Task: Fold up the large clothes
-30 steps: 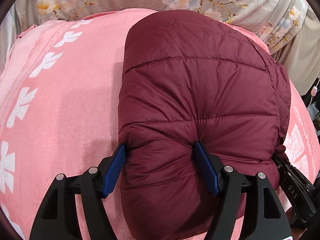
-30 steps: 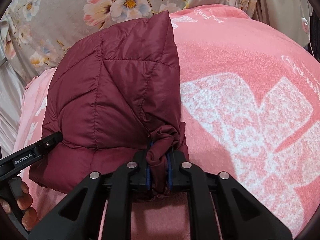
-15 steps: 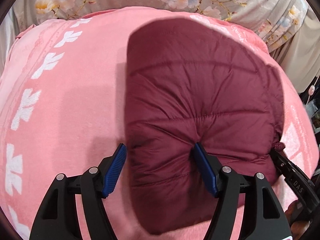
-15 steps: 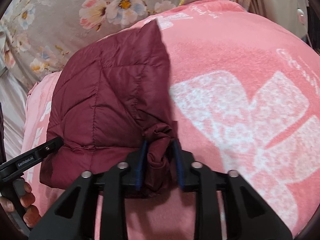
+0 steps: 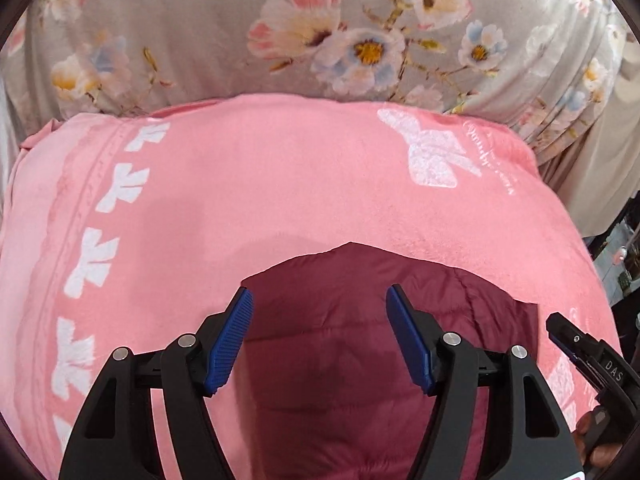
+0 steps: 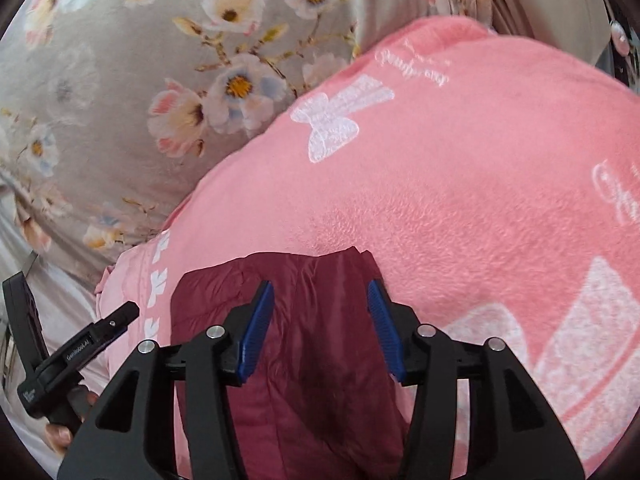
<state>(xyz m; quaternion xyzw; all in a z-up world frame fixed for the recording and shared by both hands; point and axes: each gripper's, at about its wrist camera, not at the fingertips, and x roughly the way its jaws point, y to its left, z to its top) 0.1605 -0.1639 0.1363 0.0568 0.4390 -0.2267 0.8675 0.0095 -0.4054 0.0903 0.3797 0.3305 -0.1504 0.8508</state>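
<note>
A maroon quilted puffer jacket point(image 5: 352, 360) lies folded on the pink blanket, low in both views; it also shows in the right wrist view point(image 6: 320, 352). My left gripper point(image 5: 320, 340) is open above it, blue pads apart, holding nothing. My right gripper point(image 6: 320, 332) is open above the jacket's right part, empty. The other gripper's tip shows at the right edge of the left view point(image 5: 584, 356) and at the left edge of the right view point(image 6: 80, 352).
A pink fleece blanket point(image 5: 280, 184) with white bow prints covers the bed; it also fills the right wrist view point(image 6: 480, 184). A grey floral sheet point(image 5: 320, 28) hangs behind it. Dark clutter shows at the far right edge point(image 5: 624, 256).
Both grippers have opened and let go of the jacket, then pulled back and up. The jacket now lies lower in both views, with much more blanket showing beyond it.
</note>
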